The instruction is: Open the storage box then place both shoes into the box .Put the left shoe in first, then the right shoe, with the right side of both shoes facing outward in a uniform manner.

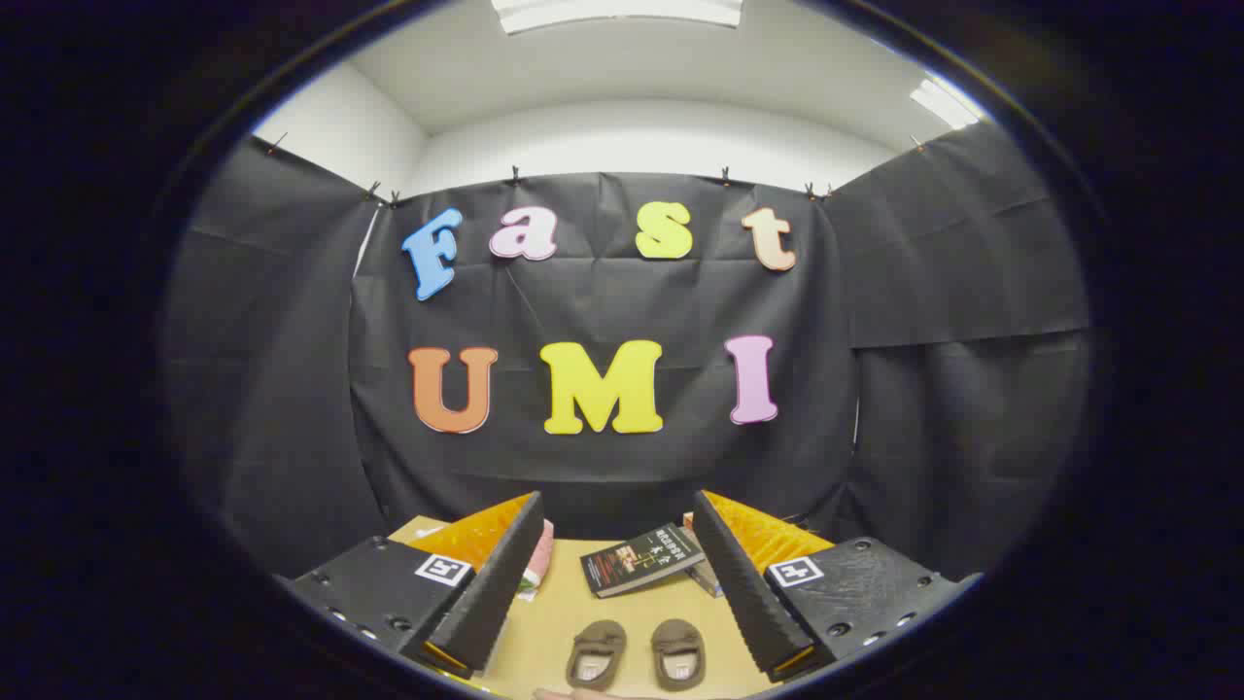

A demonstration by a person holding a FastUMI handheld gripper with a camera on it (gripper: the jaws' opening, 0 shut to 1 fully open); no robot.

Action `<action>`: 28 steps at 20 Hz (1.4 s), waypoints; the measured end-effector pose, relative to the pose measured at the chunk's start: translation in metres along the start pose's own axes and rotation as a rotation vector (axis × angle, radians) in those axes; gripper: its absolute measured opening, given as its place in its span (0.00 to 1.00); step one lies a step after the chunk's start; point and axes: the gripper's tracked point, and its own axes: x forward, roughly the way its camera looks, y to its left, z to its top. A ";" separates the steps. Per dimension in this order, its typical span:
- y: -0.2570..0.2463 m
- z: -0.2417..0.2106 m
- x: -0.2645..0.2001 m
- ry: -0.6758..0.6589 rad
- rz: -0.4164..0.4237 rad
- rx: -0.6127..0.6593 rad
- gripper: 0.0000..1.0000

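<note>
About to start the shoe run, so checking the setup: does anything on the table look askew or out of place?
Nothing looks damaged or spilled. The pair of small brown shoes sits neatly side by side on the tan table, between the open hand-held gripper fingers. Only the dark paperback book beyond lies at an angle.

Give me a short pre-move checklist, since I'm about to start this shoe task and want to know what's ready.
1. Gripper free: ok. Its jaws stand wide apart and hold nothing.
2. Both shoes in sight: ok. The left-hand shoe and right-hand shoe lie side by side on the table, between the jaws and close in.
3. Which shoe is the left one: cannot tell from this angle.
4. Storage box located and its lid state: cannot tell.
5. Clutter near the shoes: ok. The book lies beyond them, apart.
6. Path clear: not ok. A fingertip sits at the near table edge beside the shoes.
</note>
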 end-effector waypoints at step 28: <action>0.053 -0.101 0.064 0.244 0.185 0.008 0.95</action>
